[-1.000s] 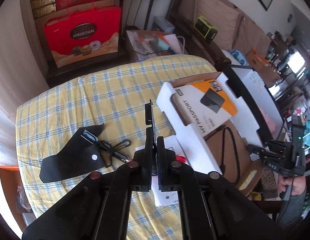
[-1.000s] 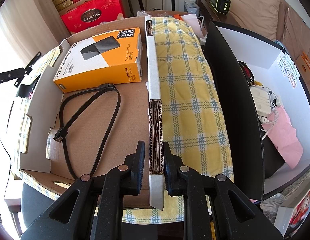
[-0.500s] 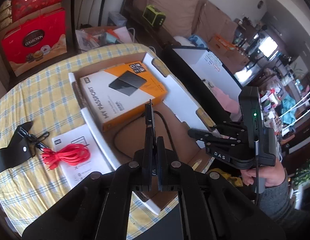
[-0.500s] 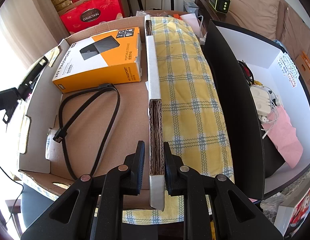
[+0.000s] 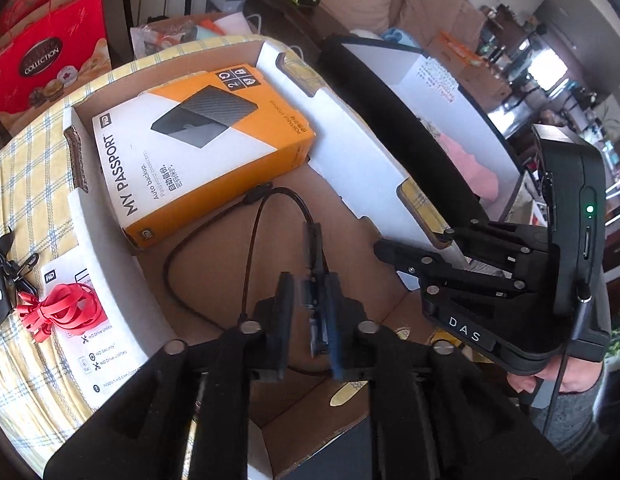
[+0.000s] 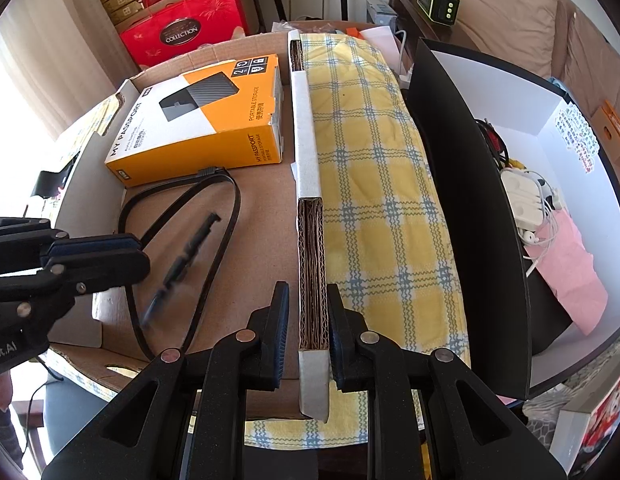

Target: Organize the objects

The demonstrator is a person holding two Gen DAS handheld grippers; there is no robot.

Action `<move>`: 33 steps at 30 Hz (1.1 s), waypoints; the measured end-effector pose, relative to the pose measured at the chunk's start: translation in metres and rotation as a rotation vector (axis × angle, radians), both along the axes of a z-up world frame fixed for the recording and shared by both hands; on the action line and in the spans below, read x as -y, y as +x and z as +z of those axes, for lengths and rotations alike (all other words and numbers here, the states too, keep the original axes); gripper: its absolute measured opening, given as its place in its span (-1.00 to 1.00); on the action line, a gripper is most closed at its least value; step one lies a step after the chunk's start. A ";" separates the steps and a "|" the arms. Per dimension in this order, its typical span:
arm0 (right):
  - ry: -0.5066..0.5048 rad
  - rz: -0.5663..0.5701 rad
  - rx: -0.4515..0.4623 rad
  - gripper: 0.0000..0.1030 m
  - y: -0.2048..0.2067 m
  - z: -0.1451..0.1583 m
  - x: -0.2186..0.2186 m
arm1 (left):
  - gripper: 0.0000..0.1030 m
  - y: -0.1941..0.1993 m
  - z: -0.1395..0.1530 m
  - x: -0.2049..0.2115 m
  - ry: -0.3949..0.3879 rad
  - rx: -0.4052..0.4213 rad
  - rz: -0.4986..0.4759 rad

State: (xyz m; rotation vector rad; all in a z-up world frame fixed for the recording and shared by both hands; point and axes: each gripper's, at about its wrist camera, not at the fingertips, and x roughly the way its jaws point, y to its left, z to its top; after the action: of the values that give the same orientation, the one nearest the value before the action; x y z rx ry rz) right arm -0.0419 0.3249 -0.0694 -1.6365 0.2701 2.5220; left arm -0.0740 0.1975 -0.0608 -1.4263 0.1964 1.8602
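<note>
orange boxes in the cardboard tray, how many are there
1. The orange box lies flat at the far end of the cardboard tray, with the black cable just in front of it. More could be hidden below the claws.

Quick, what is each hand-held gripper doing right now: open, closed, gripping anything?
Left hand-held gripper: jaws just opened, letting go of a thin dark flat object over the cardboard box.
Right hand-held gripper: shut on the box wall.

A thin dark strip (image 6: 182,264) (blurred) hangs tilted above the cardboard box's (image 6: 306,168) floor, beside the orange carton (image 6: 206,128).
</note>
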 end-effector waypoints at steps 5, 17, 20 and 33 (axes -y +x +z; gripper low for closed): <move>0.000 0.000 0.000 -0.64 0.000 0.000 0.000 | -0.28 -0.007 0.021 0.019 0.060 -0.015 0.033; -0.001 0.001 -0.002 -0.64 0.001 0.001 0.004 | 0.12 -0.057 0.061 0.120 0.072 -0.102 0.260; -0.001 0.002 -0.001 -0.64 0.000 0.001 0.004 | 0.19 -0.072 0.056 0.147 0.034 -0.107 0.330; -0.003 0.001 -0.001 -0.63 0.001 0.000 0.004 | 0.22 -0.119 0.004 0.223 -0.075 -0.050 0.519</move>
State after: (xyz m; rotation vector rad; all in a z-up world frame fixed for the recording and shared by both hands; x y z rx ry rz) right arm -0.0412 0.3210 -0.0689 -1.6374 0.2727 2.5243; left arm -0.1931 -0.0257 -0.0573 -1.5880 -0.0929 2.3256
